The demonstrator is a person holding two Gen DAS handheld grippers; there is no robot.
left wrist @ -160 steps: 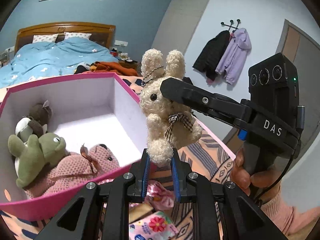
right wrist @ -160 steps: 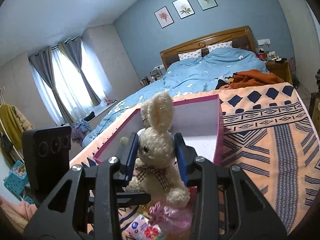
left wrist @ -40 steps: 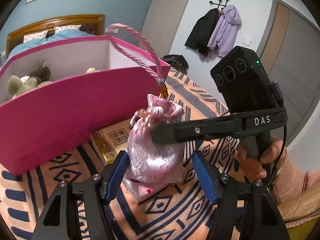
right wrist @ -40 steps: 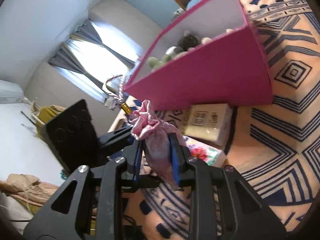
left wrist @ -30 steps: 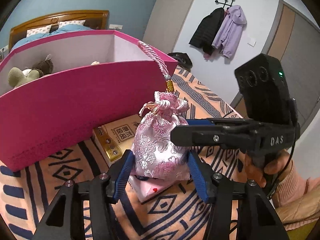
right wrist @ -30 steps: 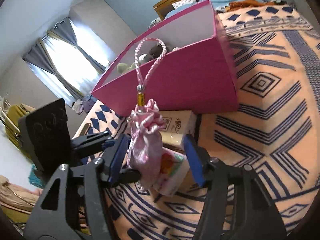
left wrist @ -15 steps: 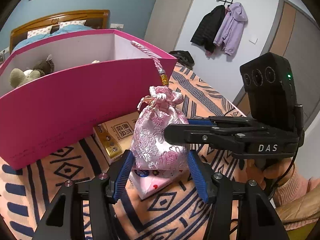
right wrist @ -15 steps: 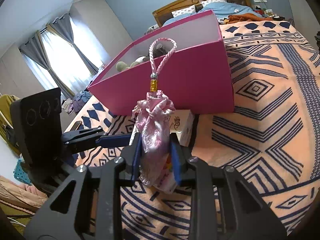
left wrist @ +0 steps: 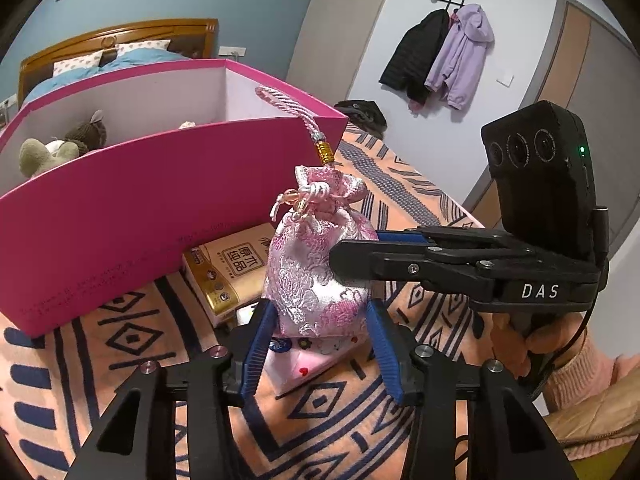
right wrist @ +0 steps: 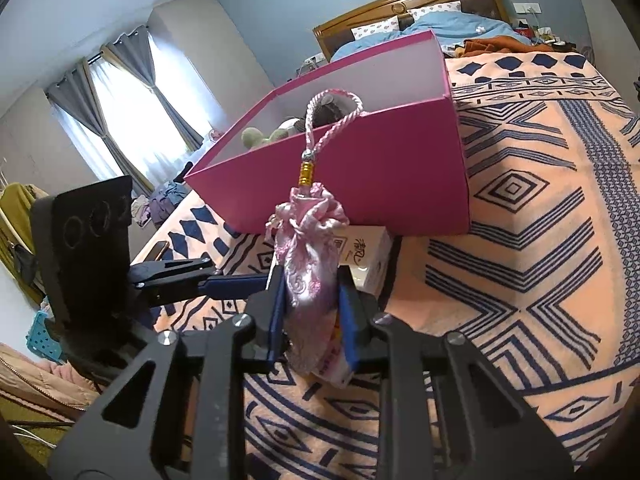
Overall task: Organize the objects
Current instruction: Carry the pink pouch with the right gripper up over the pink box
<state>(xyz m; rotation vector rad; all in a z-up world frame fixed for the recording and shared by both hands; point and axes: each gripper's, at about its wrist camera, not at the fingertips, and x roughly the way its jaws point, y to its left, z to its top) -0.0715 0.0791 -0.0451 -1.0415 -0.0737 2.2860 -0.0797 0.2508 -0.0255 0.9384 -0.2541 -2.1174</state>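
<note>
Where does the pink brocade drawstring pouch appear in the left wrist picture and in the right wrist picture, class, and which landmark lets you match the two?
Left wrist view: the pouch stands at centre, between the open left gripper fingers, gripped side-on by the right gripper.
Right wrist view: the pouch is at centre, pinched between the right gripper fingers.
Shared landmark: the magenta box behind the pouch.

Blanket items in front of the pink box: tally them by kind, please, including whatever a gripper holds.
Brocade drawstring pouch, held in the right gripper: 1
Tissue packs: 2, one gold and white, one floral pink under the pouch
Total: 3
</note>
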